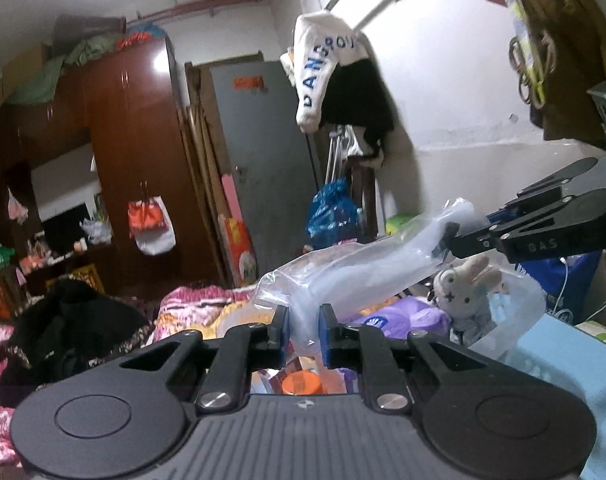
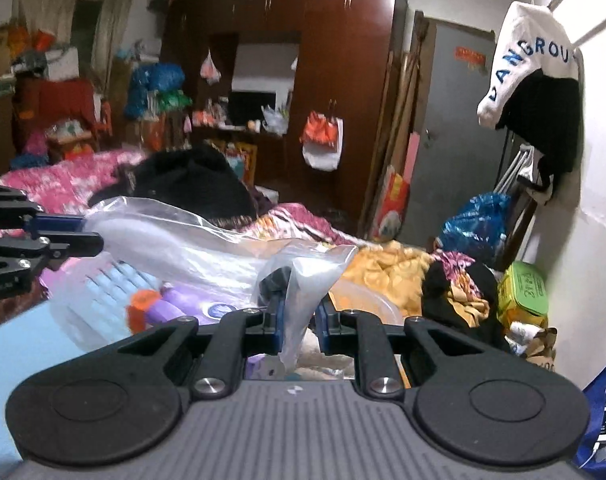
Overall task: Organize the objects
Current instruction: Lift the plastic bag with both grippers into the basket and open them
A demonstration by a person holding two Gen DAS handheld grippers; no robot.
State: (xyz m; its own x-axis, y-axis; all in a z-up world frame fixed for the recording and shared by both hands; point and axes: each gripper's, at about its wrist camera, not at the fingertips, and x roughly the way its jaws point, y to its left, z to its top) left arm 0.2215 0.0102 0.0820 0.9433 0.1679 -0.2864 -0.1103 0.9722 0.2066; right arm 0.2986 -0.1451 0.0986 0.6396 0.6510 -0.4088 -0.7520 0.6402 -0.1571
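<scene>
A clear plastic bag hangs stretched between my two grippers above a cluttered bed. My left gripper is shut on one edge of the bag. My right gripper is shut on the other edge of the bag. In the left wrist view the right gripper reaches in from the right and pinches the bag's far end. In the right wrist view the left gripper pinches it from the left. Through the plastic I see a purple packet and an orange-lidded item.
A grey plush rabbit sits under the bag. A light blue box lies at lower right. A black garment and pink floral bedding cover the bed. A green tub and blue bags stand by the wall.
</scene>
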